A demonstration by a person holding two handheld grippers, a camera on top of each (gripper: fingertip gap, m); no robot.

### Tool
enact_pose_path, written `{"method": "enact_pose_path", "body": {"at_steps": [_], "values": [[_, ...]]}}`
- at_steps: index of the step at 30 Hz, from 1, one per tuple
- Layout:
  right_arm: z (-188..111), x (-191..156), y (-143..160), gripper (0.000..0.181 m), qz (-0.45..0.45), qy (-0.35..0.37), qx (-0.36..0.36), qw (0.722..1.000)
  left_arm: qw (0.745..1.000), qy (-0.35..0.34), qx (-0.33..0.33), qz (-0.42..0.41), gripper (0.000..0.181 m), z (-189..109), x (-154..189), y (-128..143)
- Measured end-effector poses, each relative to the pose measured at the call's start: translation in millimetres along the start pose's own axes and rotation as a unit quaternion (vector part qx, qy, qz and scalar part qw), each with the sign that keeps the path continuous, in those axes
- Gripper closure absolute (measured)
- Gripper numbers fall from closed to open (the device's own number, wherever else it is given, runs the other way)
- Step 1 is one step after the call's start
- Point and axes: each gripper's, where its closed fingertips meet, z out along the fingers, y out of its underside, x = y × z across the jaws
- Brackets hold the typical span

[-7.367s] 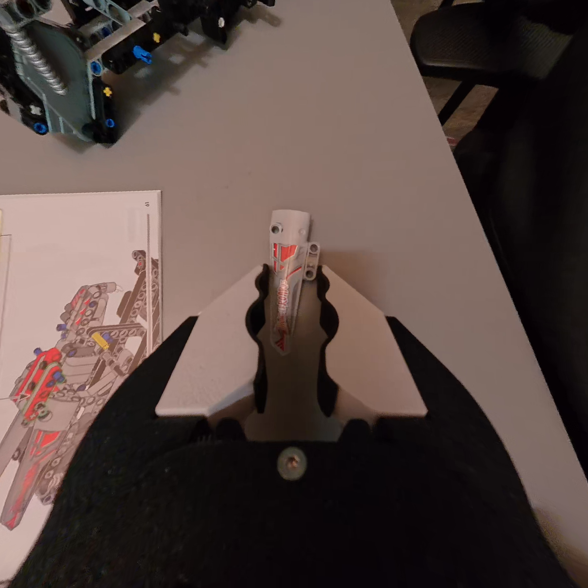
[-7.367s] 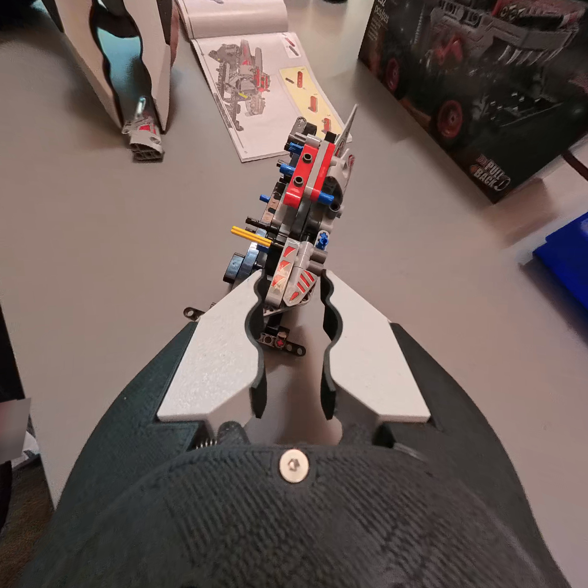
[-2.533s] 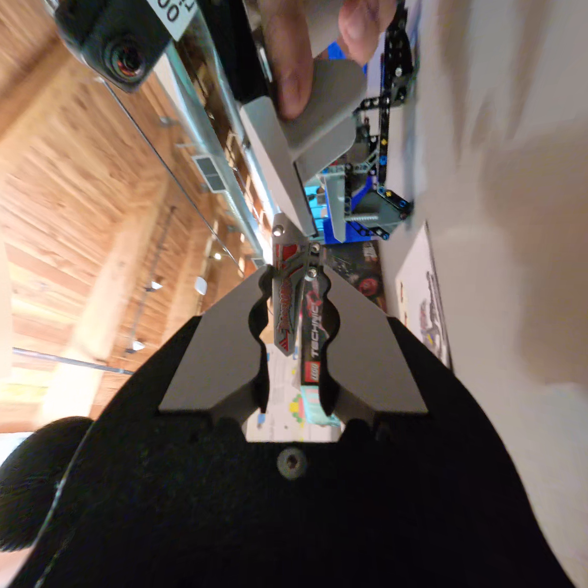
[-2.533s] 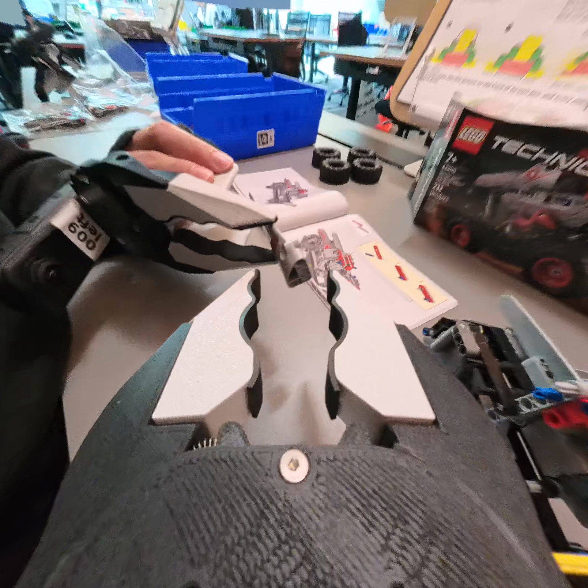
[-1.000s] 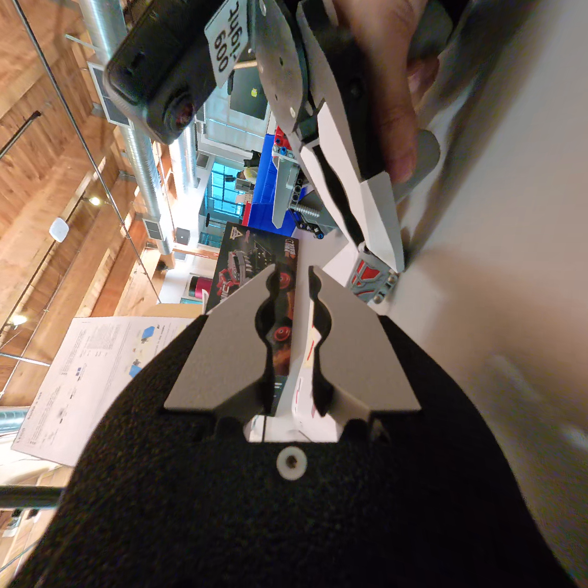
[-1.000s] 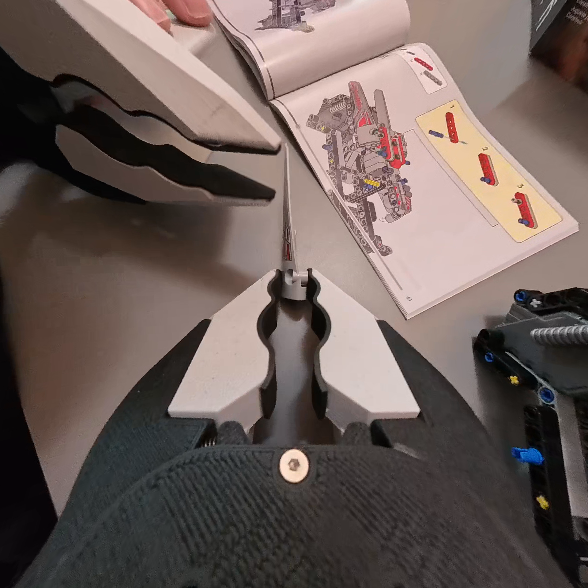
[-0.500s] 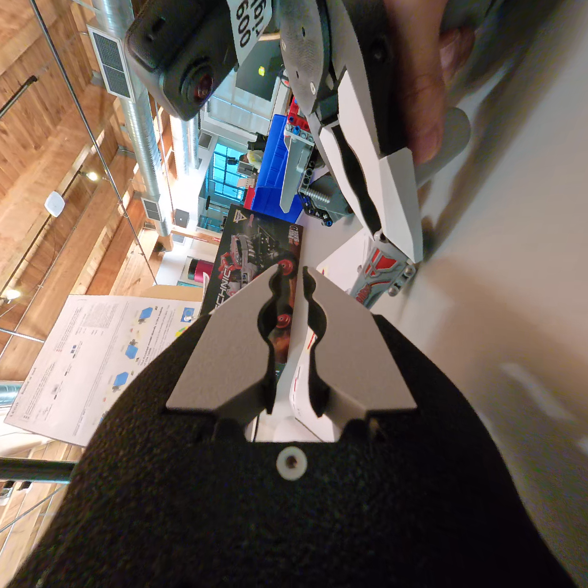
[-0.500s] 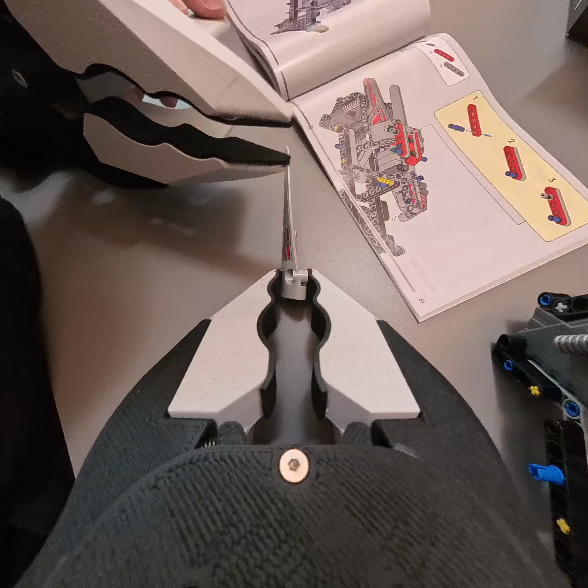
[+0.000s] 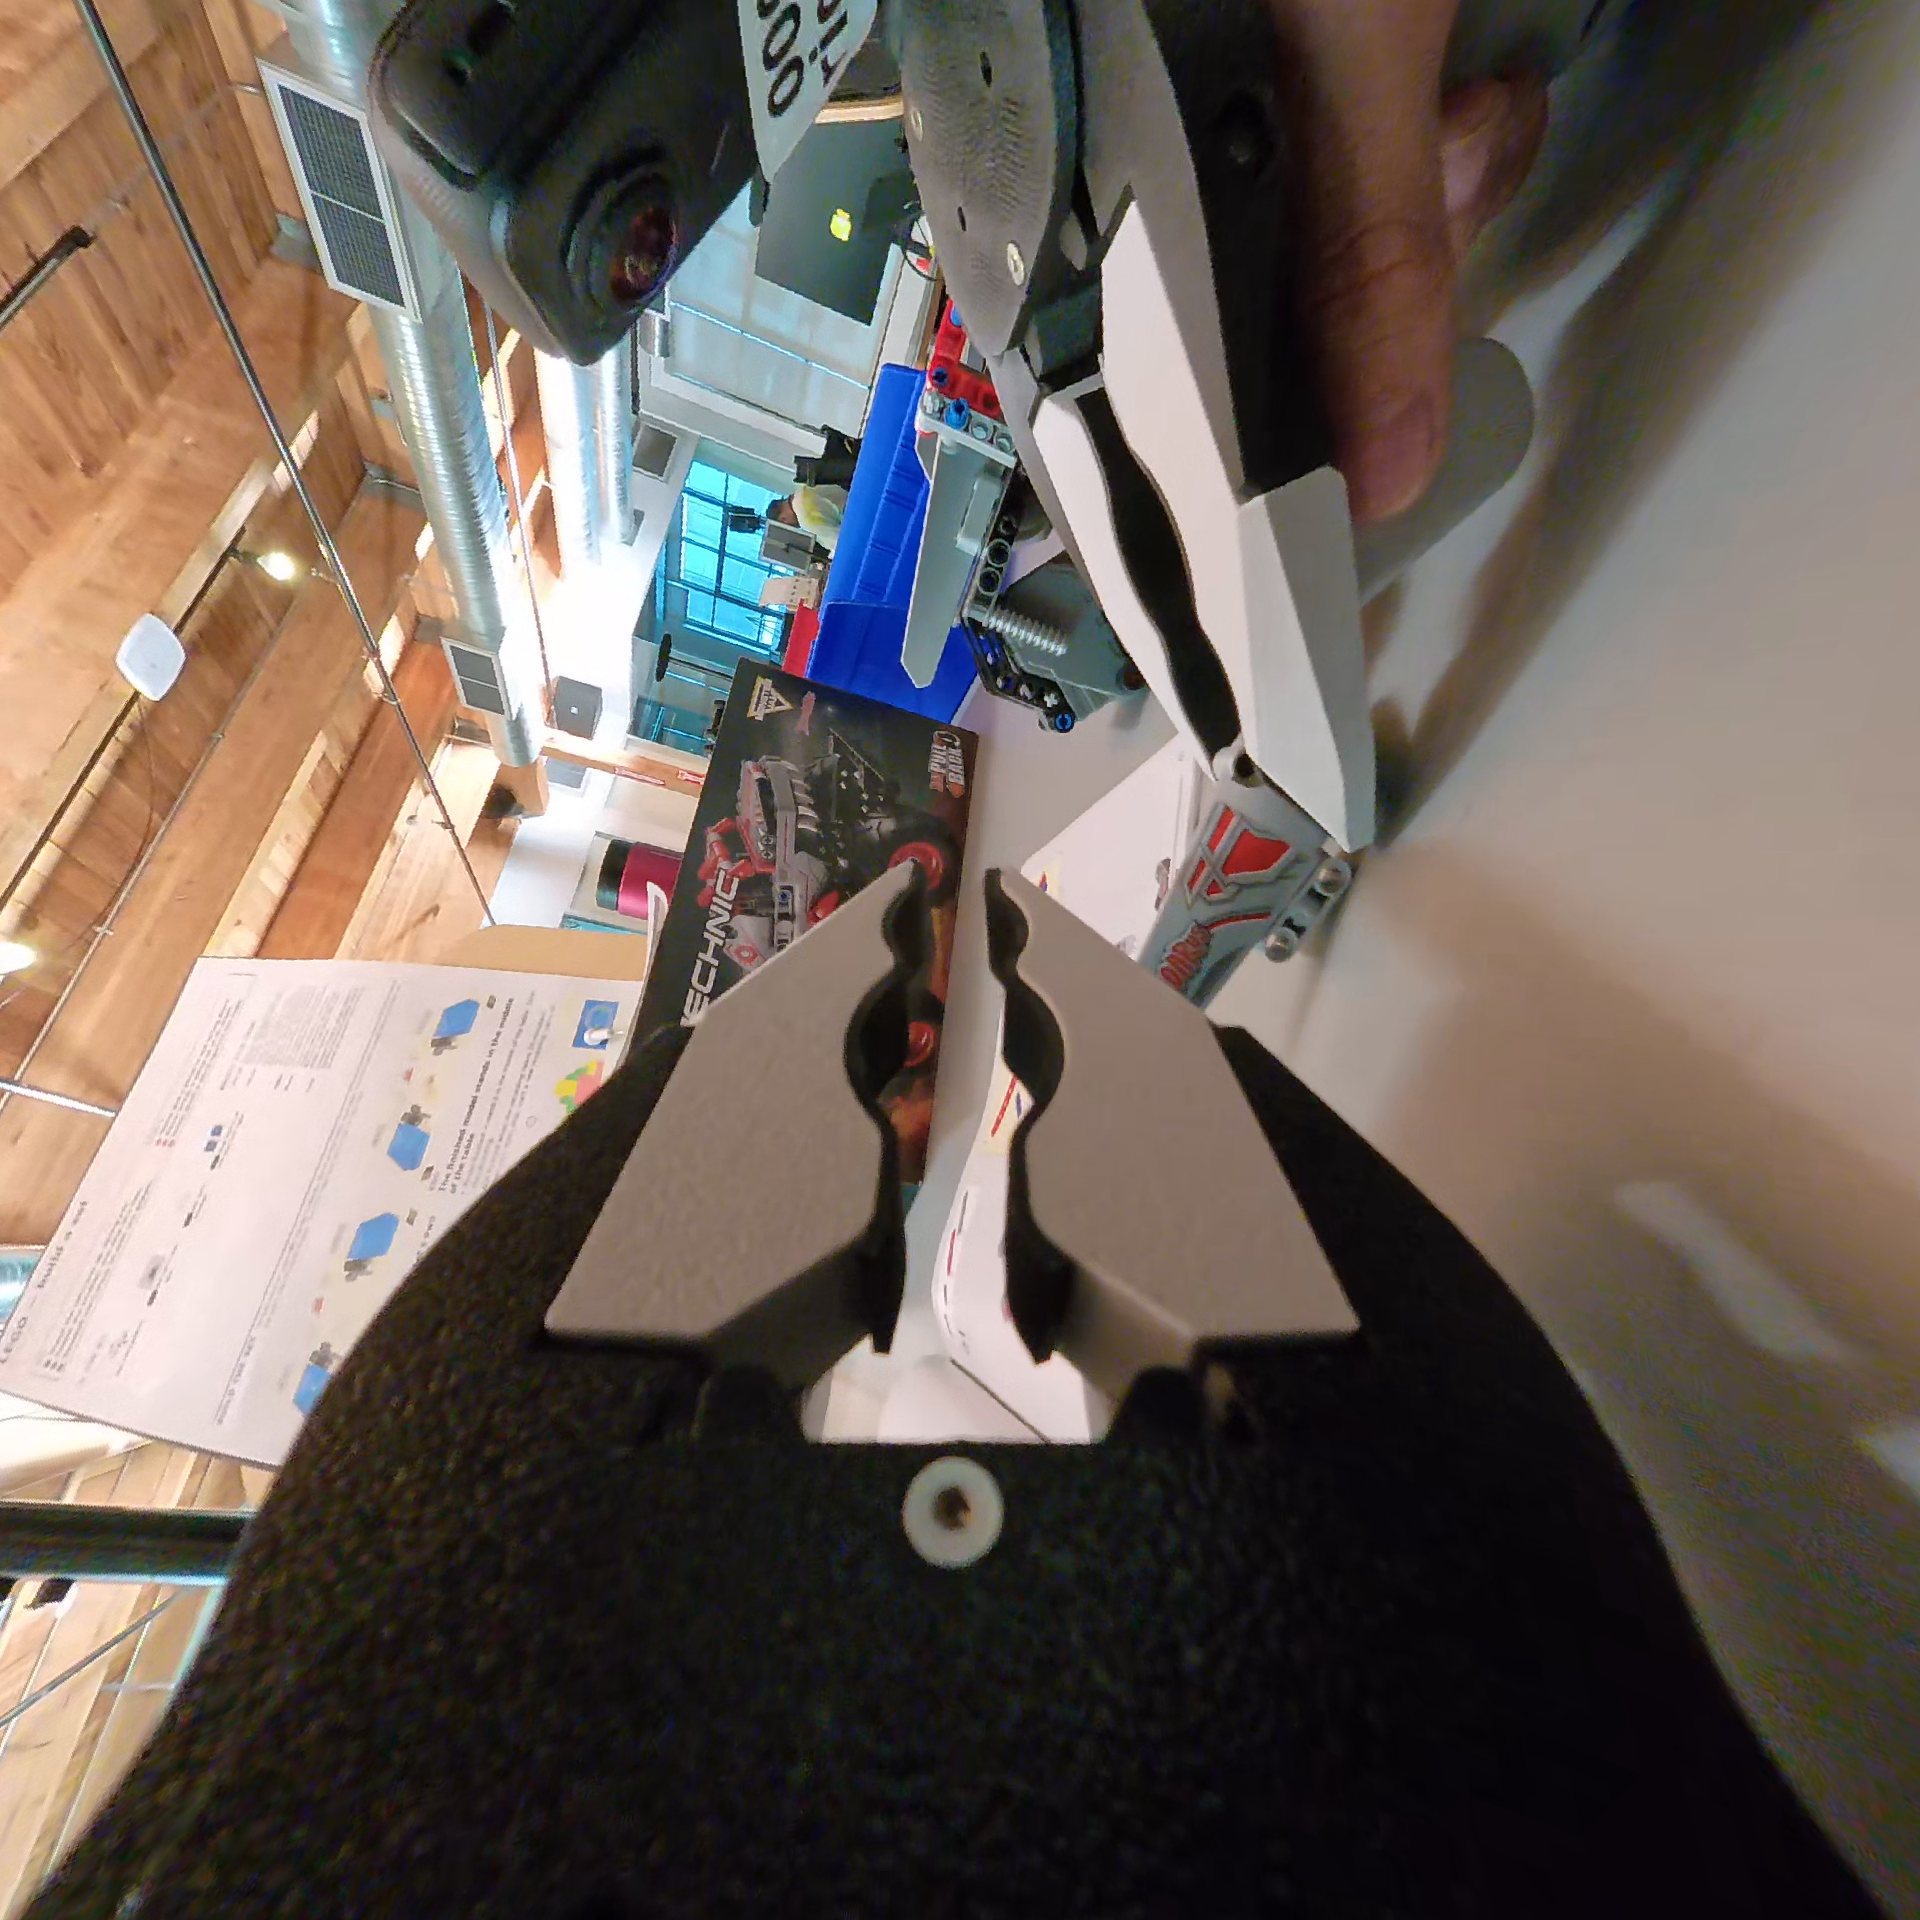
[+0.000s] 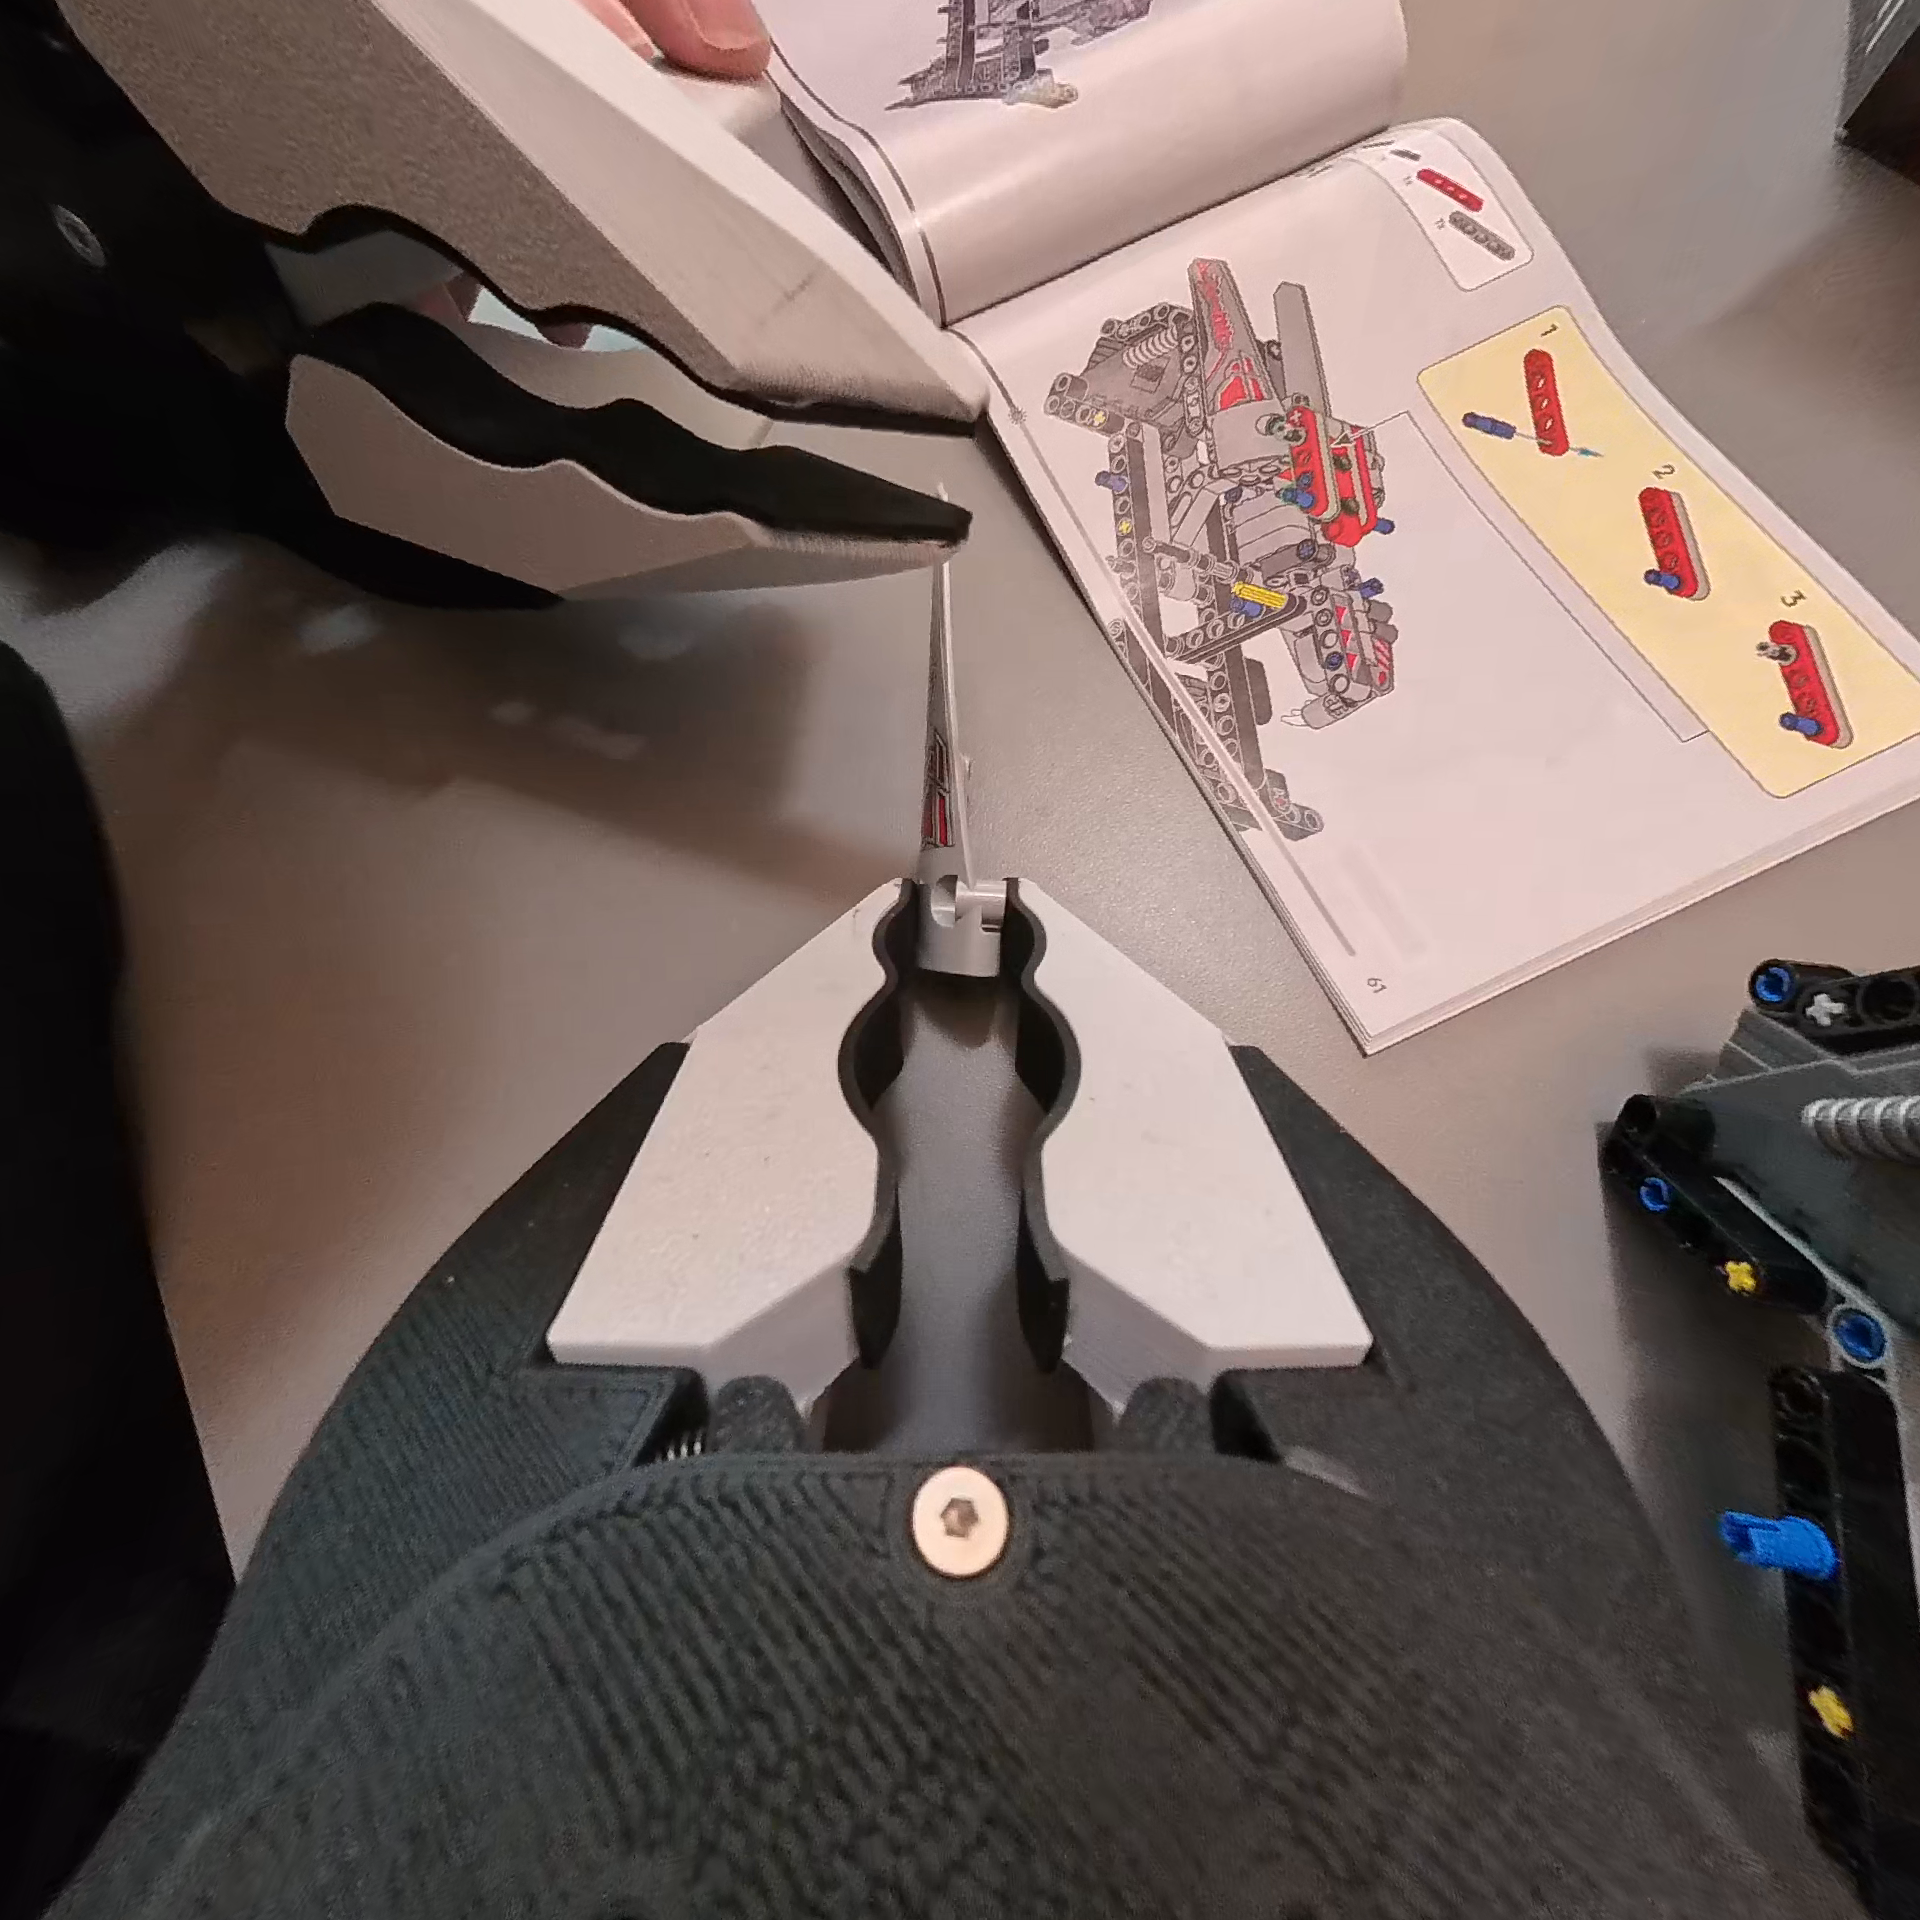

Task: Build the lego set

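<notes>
Grey panel piece (image 10: 943, 748) is clamped at its thick end by right tool (image 10: 956, 896), long axis pointed away toward left tool (image 9: 951, 885), which is nearly closed and empty, above worktop (image 10: 520, 852).

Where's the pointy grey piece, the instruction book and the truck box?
pointy grey piece (image 10: 943, 748), right wrist view, its thin blade.
instruction book (image 10: 1475, 665), right wrist view, open page.
truck box (image 9: 821, 821), left wrist view, front picture.

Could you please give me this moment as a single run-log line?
right gripper: shut on grey-red panel | left gripper: slightly open, empty | panel: above table | chassis: on table, right | manual: open
</notes>
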Motion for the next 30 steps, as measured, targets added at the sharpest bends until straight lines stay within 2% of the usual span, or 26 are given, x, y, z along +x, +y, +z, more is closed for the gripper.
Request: {"method": "enact_pose_path", "body": {"at_steps": [1, 30], "values": [[0.0, 0.0, 0.0, 0.168, -0.001, 0.001, 0.000, 1.000, 1.000, 0.000, 0.000, 0.000, 0.173, 0.0, -0.1, 0.2], [0.2, -0.5, 0.1, 0.168, -0.013, 0.011, -0.001, 1.000, 1.000, 0.006, -0.003, -0.004, 0.174, 0.7, 2.0, 2.0]]}}
